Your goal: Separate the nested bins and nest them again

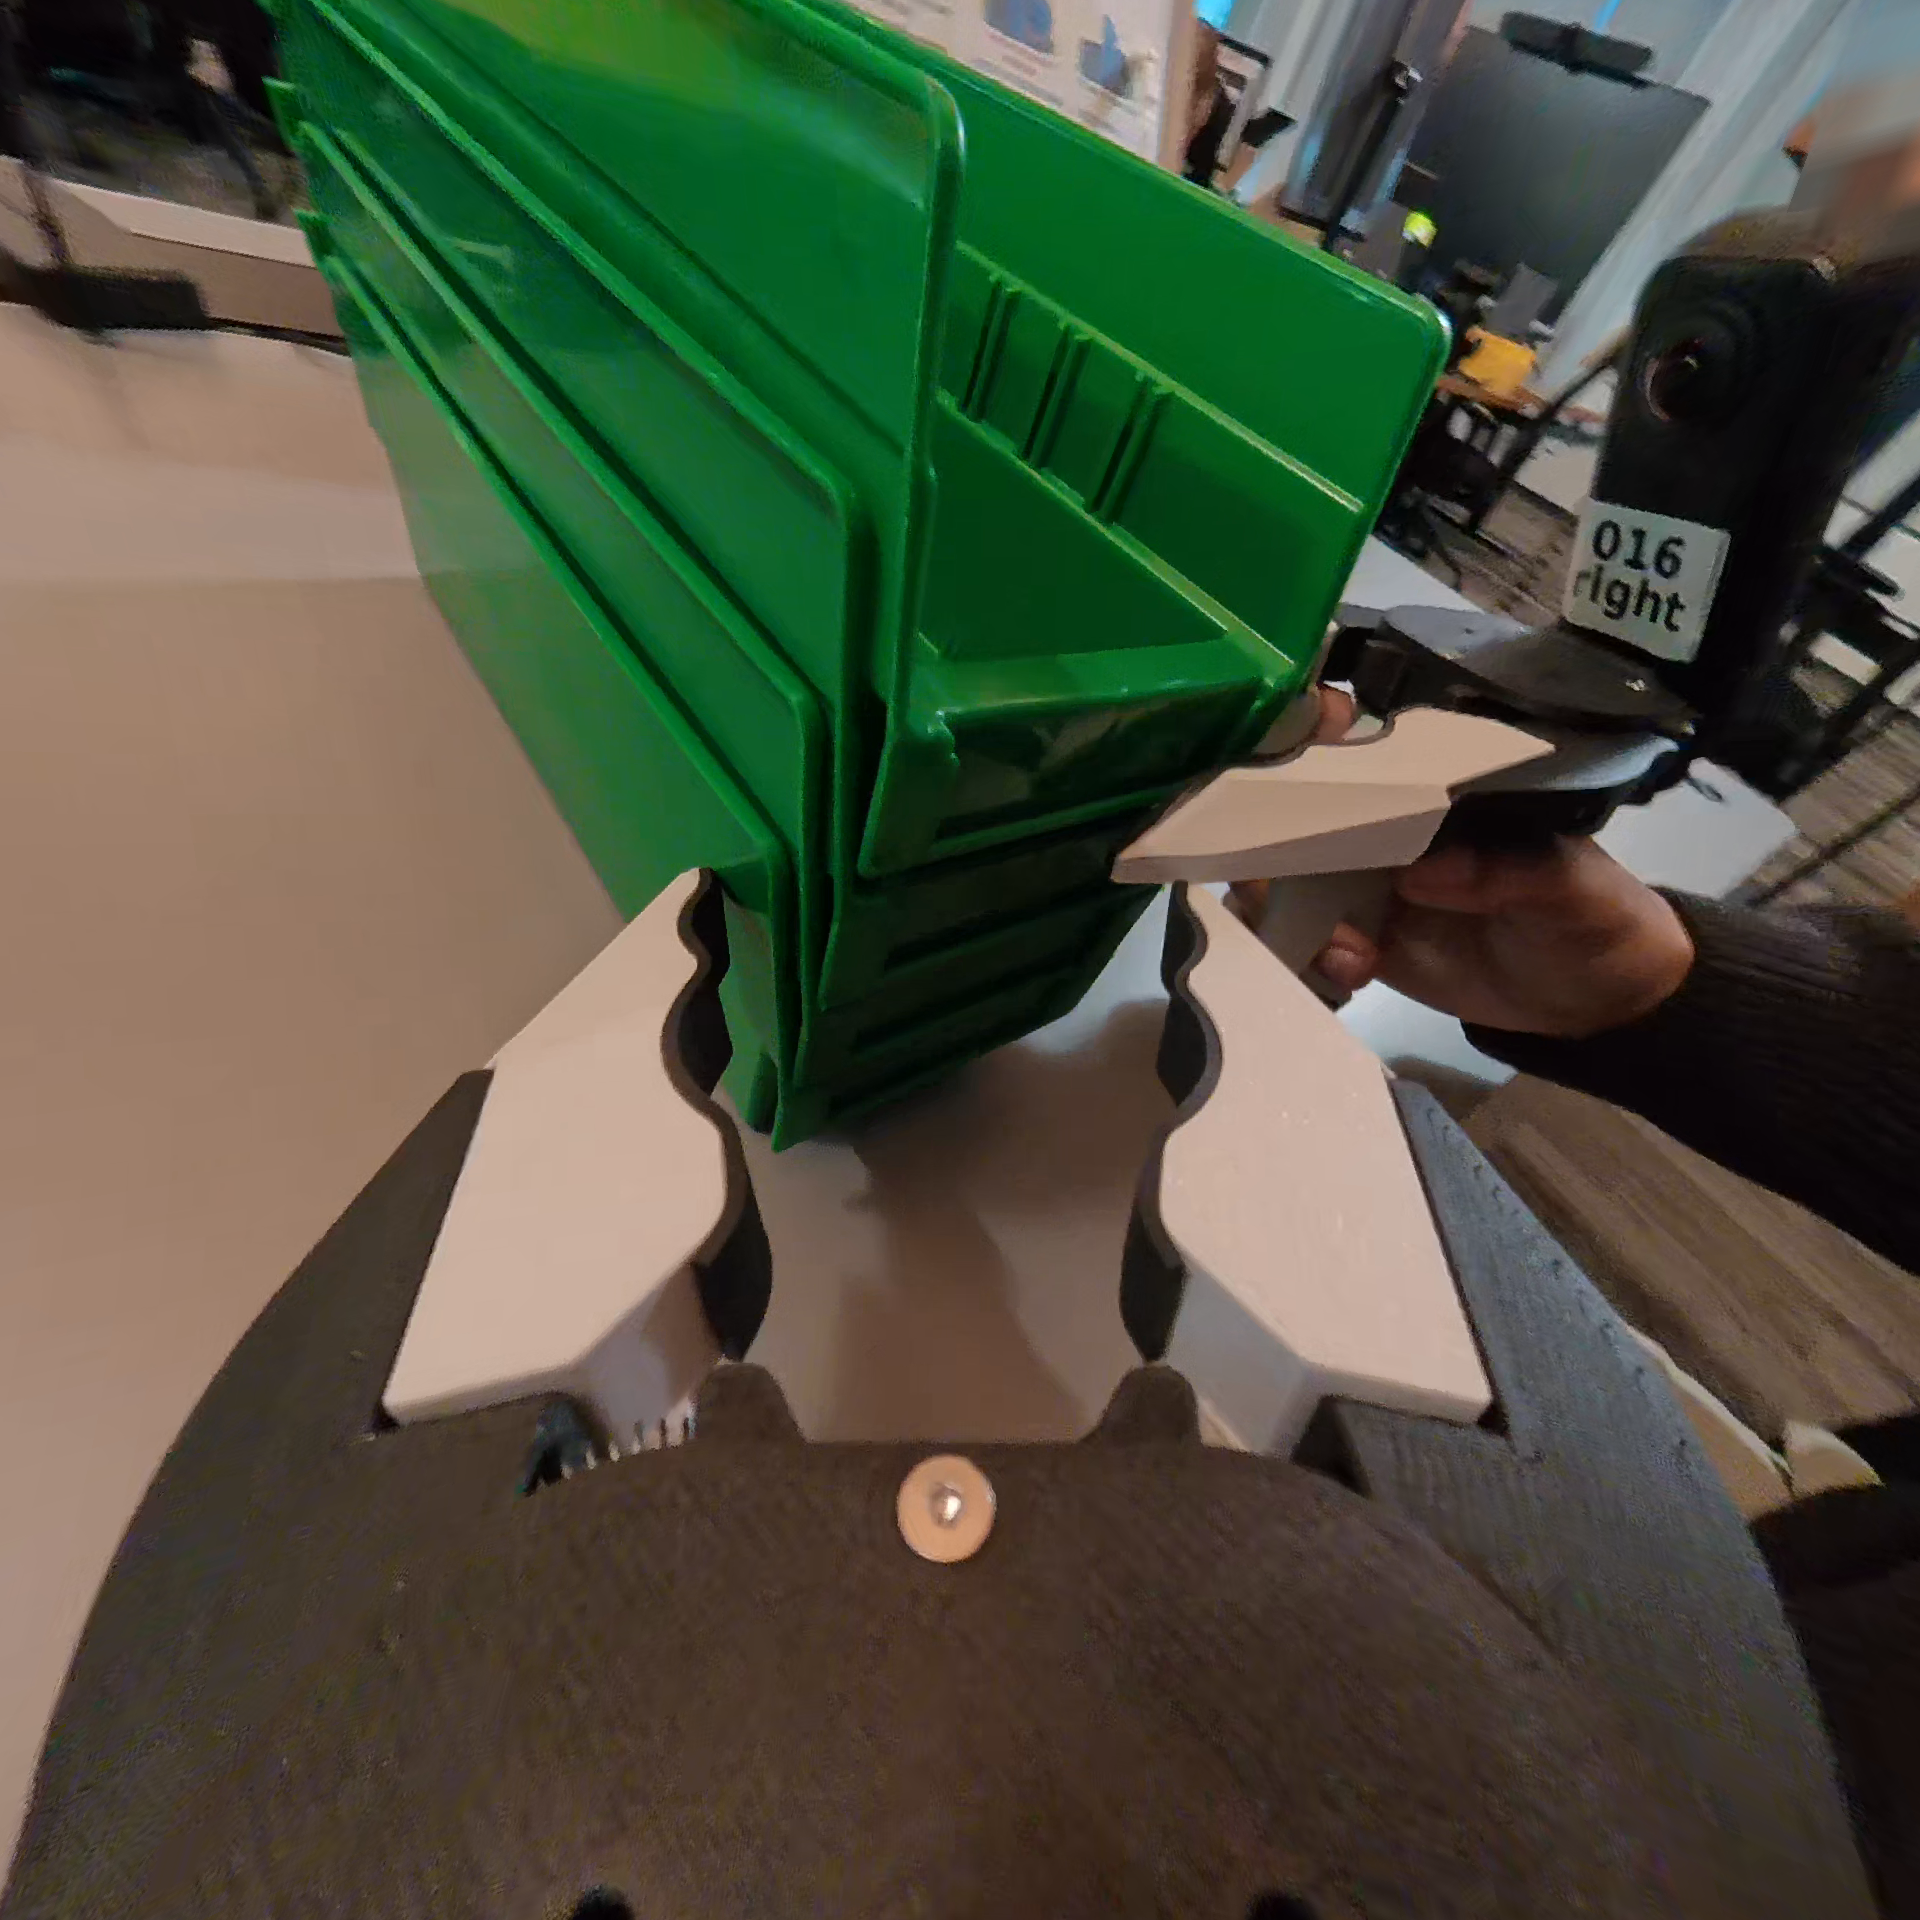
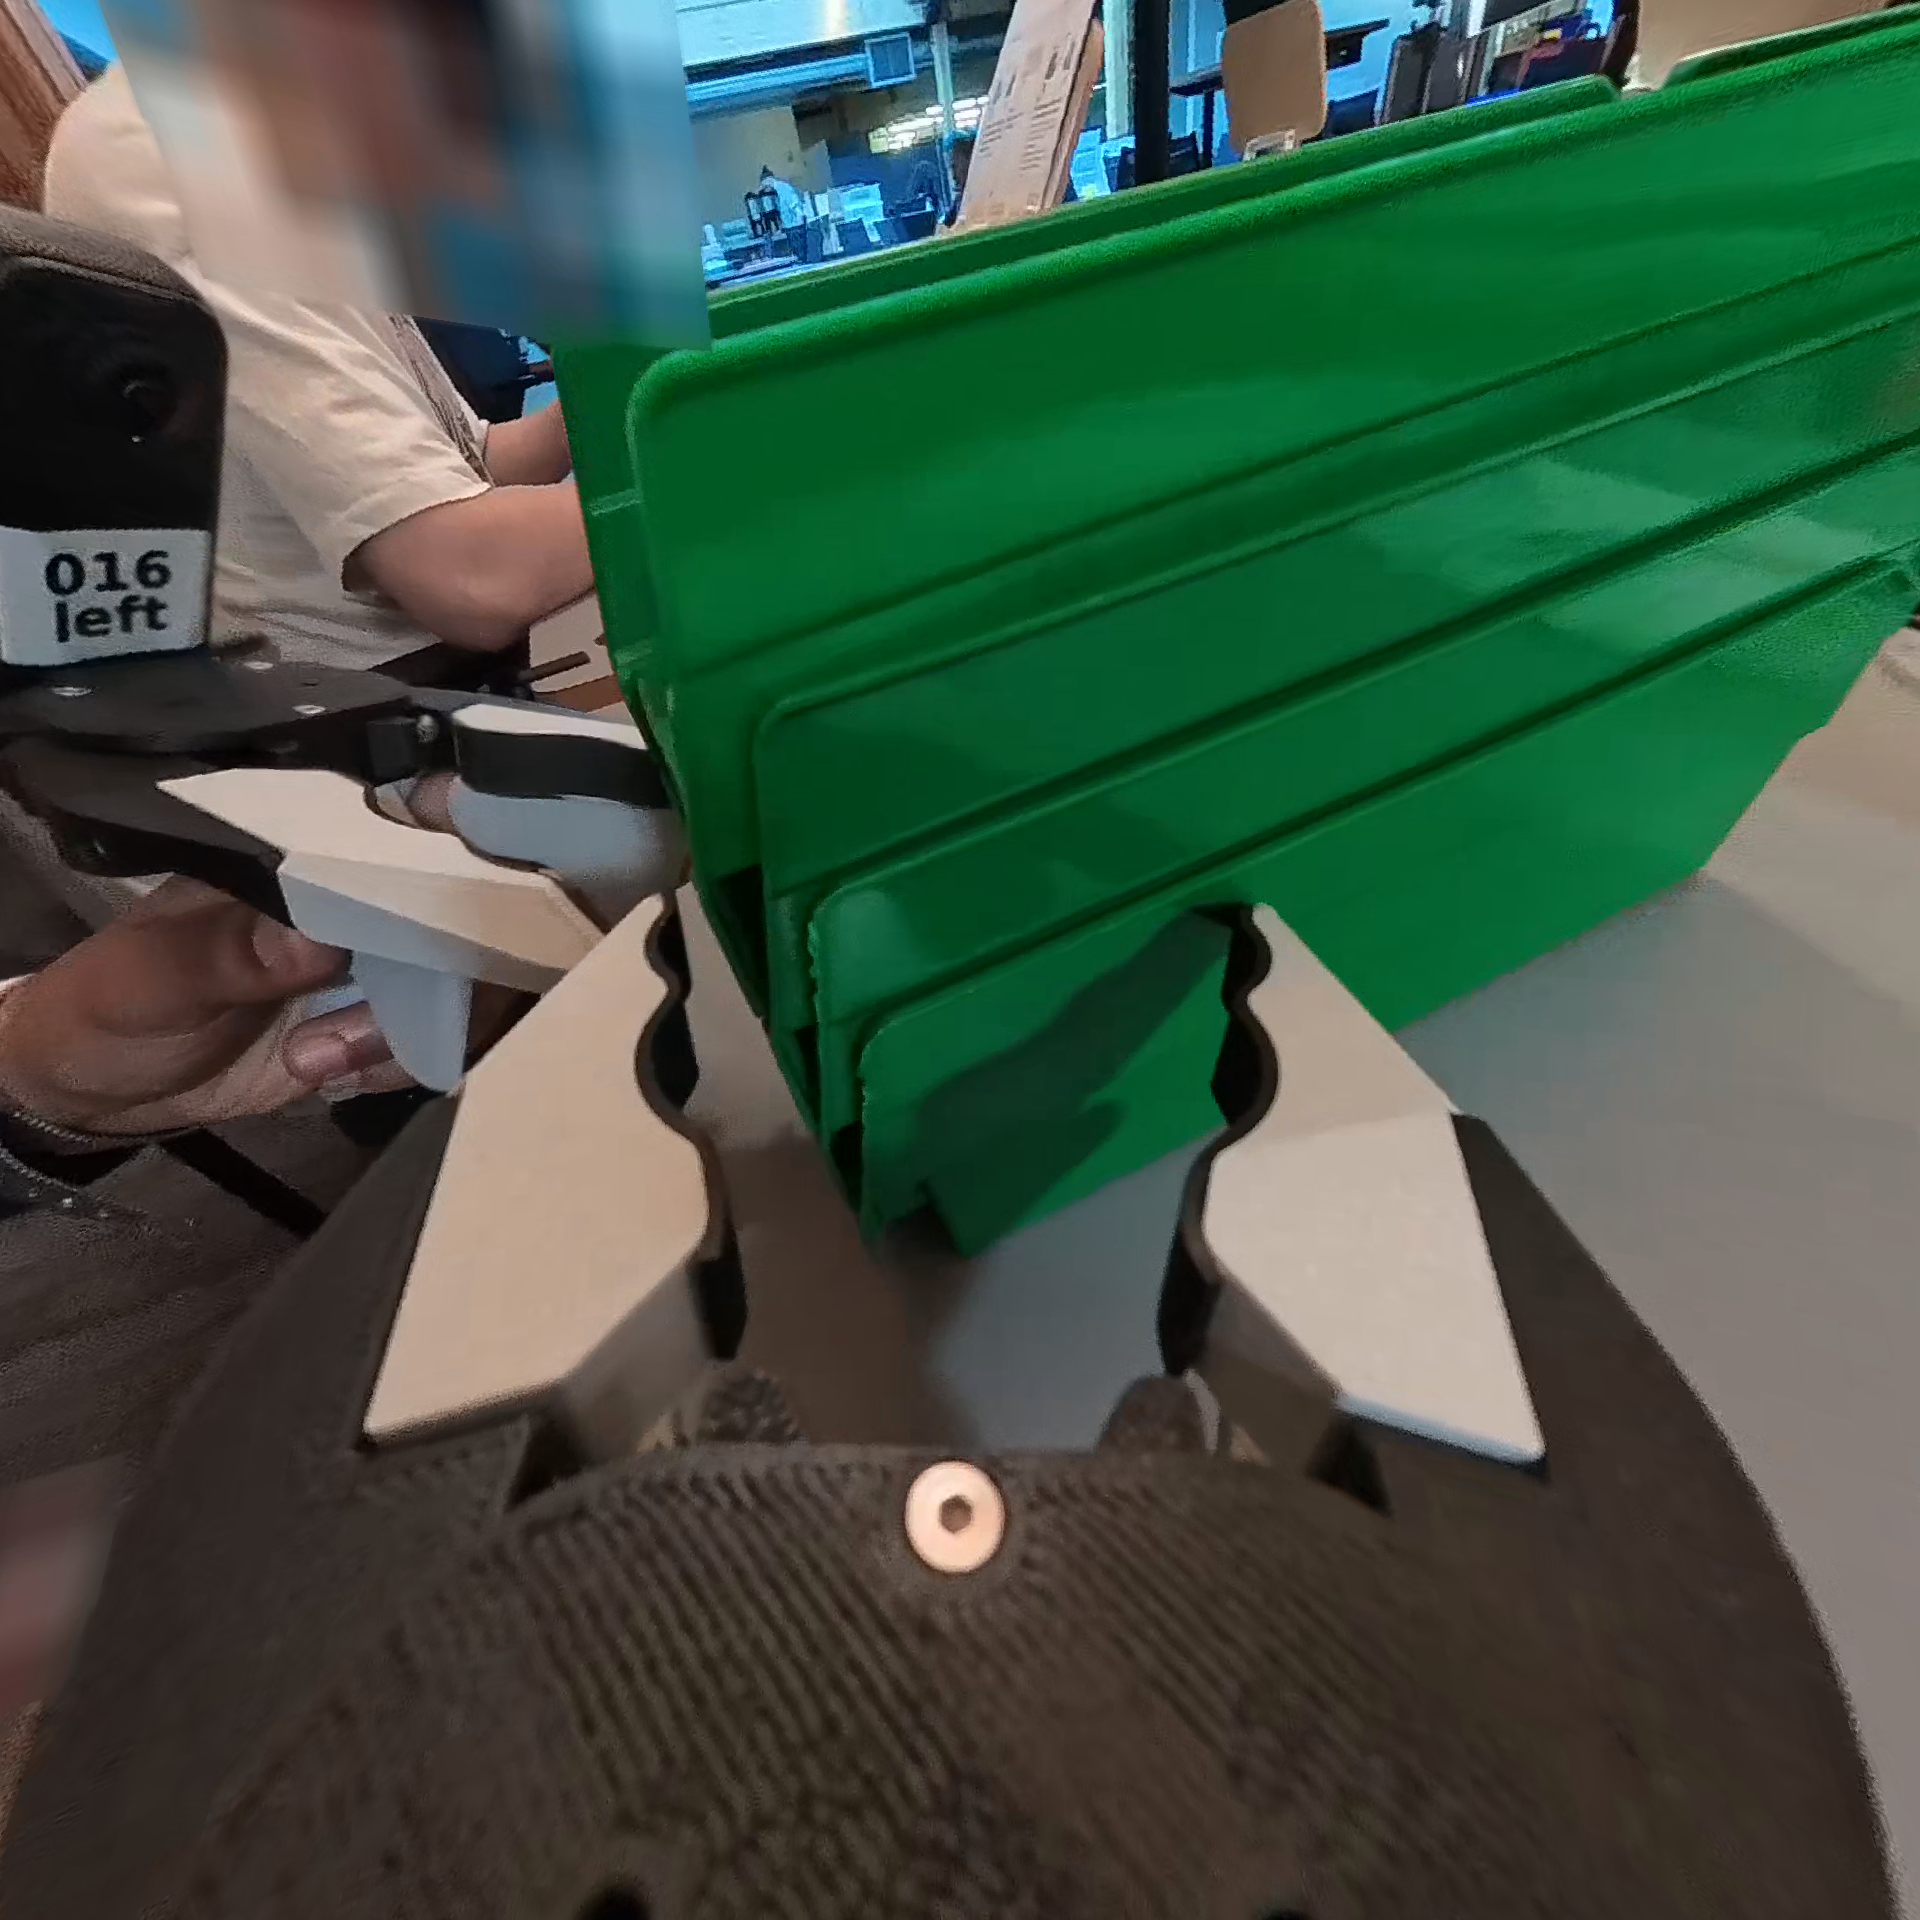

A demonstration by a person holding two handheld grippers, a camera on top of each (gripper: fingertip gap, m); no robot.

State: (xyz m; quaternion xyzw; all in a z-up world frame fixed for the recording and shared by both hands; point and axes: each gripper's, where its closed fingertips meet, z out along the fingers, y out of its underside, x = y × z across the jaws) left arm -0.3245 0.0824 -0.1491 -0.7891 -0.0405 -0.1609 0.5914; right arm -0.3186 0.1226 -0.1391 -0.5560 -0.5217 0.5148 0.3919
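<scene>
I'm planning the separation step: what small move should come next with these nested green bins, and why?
Probably shut the left gripper on the outer bin's end. The nested green bins sit tilted on the table, both grippers' jaws open around the stack's corners, and the right gripper isn't clamped yet either.

Counts: green bins (image 1: 644, 436), grippers, hands and gripper cameras.
Nested bins in one stack – four stepped rims countable in the left wrist view, and the right wrist view shows a similar stepped set, with the exact total unclear there. Two grippers: left gripper (image 1: 940, 888) and right gripper (image 2: 956, 914), two pale fingers each, four fingers in all. Two hands on the handles: right hand (image 1: 1507, 935), left hand (image 2: 156, 1018). Two black cameras, one per gripper (image 1: 1745, 416) (image 2: 104, 416), each with one white label. One silver screw per gripper body – two total. One table (image 1: 208, 831). One seated person in a light shirt (image 2: 343, 468).
</scene>
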